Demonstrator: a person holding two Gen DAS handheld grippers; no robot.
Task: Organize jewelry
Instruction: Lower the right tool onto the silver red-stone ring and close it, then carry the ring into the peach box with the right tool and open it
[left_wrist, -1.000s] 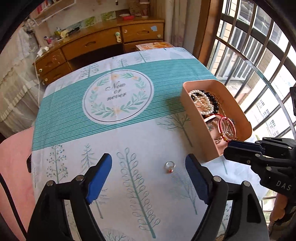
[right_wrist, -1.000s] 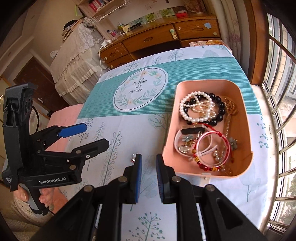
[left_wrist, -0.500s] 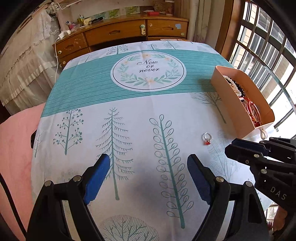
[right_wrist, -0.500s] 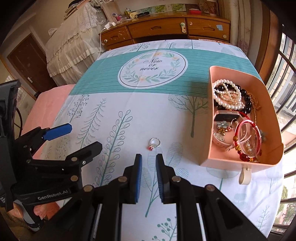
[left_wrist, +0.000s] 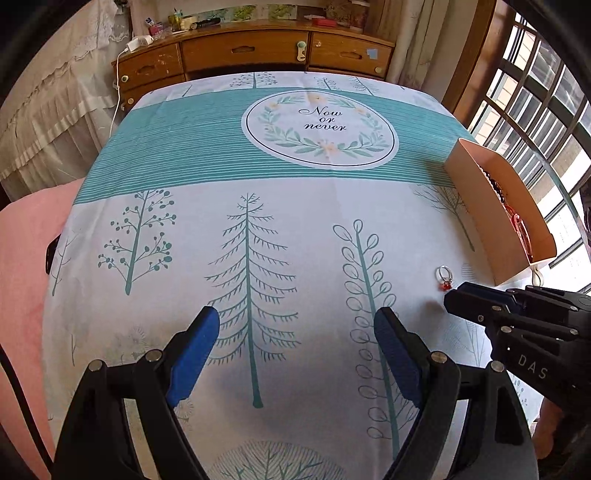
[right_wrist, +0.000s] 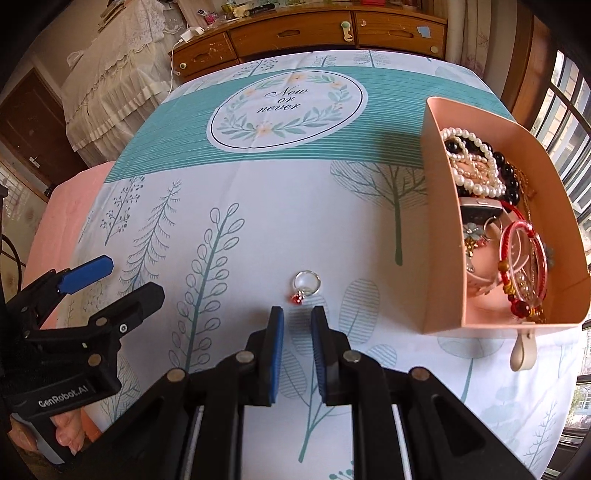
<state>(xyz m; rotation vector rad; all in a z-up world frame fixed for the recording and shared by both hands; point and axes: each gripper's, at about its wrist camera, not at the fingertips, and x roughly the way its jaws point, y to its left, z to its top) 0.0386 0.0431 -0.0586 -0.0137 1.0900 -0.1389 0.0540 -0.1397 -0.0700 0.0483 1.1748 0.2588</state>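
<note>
1. A small silver ring with a red bead charm (right_wrist: 306, 286) lies flat on the white tablecloth printed with teal trees (right_wrist: 258, 229), touching nothing else.
2. The right gripper, black with blue pads (right_wrist: 297, 325), sits just on the near side of the ring; its jaws are parted by a narrow gap, empty, with the ring lying just beyond the tips.
3. The left gripper, also black with blue pads (left_wrist: 297, 339), hovers well to the left of the ring with its jaws spread wide and nothing between them.
4. A peach-pink open cardboard box (right_wrist: 441, 236) stands to the right of the ring, apart from it.
5. Inside the box, farther from the ring, lie a white pearl strand (right_wrist: 476, 173) tangled with a black bead bracelet (right_wrist: 495, 157); nearer the front wall sit red cord bangles (right_wrist: 524, 266).
6. Far beyond the ring, past the cloth's round "Now or never" wreath print (right_wrist: 286, 110), stands a wooden drawer chest (right_wrist: 314, 33).
</note>
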